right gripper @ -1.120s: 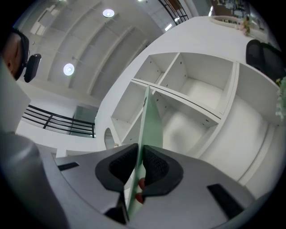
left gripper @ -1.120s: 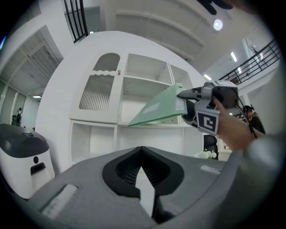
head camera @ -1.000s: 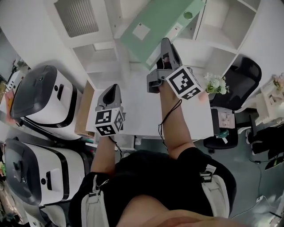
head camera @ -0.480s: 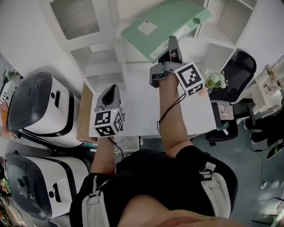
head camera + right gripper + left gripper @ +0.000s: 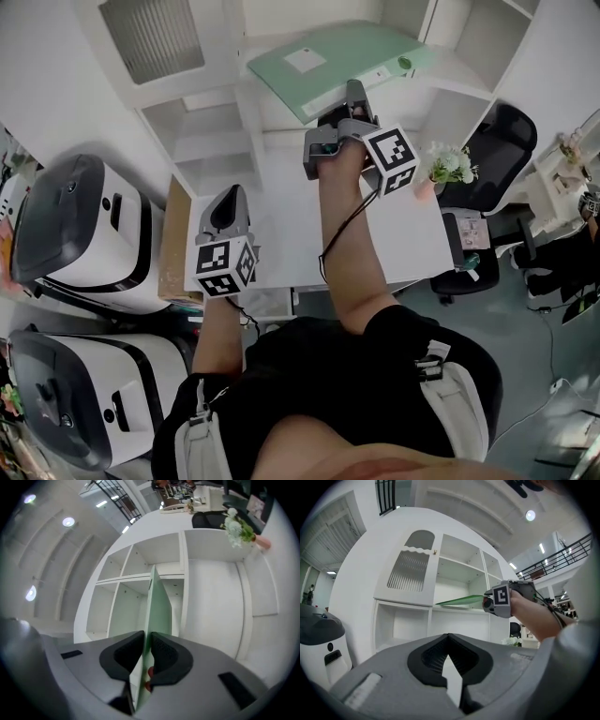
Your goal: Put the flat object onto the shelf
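Green flat plastic folder (image 5: pixel 337 54) sits straight ahead of R gripper (image 5: pixel 349 97), up at the white open shelf unit (image 5: pixel 211 145).
R gripper's jaws are opening w/ the folder's near edge between the pads, which look to be touching it. The long side seems to run crosswise along the shelf front. Can't tell if the far end rests on a board. L gripper (image 5: pixel 232 202) is low, well apart, jaws together, empty, so R is the nearer hand.

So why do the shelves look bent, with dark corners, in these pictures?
Left gripper view: wide-angle lens bows the white shelf unit and blackens the corners. Right gripper view: same bowing; ceiling lights glare; the green folder blurs near the lens. Head view: even light, soft shadows, edges curved.
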A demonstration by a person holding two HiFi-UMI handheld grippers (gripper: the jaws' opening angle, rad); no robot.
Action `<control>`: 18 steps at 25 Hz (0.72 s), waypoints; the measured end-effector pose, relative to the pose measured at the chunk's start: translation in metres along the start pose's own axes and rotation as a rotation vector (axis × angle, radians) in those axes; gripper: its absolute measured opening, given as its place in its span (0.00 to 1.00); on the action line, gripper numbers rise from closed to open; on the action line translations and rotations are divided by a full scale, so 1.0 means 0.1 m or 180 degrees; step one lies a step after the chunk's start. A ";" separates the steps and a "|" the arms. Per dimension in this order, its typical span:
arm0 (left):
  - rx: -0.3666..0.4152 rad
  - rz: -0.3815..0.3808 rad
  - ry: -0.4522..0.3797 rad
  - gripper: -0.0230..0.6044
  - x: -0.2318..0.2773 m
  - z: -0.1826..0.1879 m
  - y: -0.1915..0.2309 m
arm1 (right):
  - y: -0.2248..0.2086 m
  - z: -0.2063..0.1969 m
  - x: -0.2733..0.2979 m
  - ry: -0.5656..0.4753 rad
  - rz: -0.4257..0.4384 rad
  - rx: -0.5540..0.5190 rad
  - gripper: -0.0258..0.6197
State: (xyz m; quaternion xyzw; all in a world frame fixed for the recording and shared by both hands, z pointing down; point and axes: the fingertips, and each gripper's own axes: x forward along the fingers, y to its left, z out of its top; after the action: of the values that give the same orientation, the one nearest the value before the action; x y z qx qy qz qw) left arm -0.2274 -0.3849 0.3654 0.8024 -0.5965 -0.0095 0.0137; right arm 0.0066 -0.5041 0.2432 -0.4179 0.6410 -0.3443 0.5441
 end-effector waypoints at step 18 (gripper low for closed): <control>-0.0079 -0.0005 0.0061 0.06 0.02 -0.12 -0.06 | -0.31 -0.65 -0.31 0.0638 -0.0212 0.0502 0.13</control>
State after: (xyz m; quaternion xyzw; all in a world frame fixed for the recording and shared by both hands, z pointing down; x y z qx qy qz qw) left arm -0.2209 -0.3846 0.3770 0.8027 -0.5956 -0.0092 0.0294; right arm -0.0510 -0.4893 0.2951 -0.3585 0.6488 -0.4515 0.4967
